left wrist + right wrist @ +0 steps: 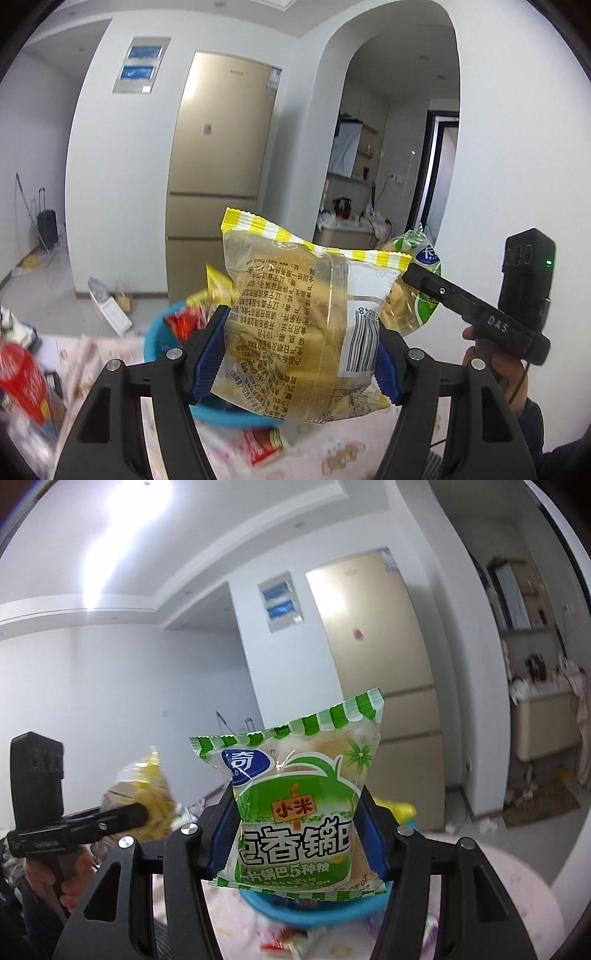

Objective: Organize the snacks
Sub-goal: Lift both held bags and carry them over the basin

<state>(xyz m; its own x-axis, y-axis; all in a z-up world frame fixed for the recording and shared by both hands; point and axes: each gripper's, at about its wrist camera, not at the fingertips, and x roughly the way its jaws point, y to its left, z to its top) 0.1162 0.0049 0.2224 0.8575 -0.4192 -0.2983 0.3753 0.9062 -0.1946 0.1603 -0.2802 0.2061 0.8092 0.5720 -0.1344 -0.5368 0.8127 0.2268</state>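
Left wrist view: left hand-held gripper clamps the yellow snack bag above the blue bowl, hiding most of it; red packet lies just before the bowl.

Right wrist view: right hand-held gripper pinches the green snack bag over that bowl; here the fridge stands behind.

Left gripper clamping yellow snack bag, blue bowl behind

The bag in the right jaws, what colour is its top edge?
Green and white stripes on the green bag, clearest in the right wrist view.
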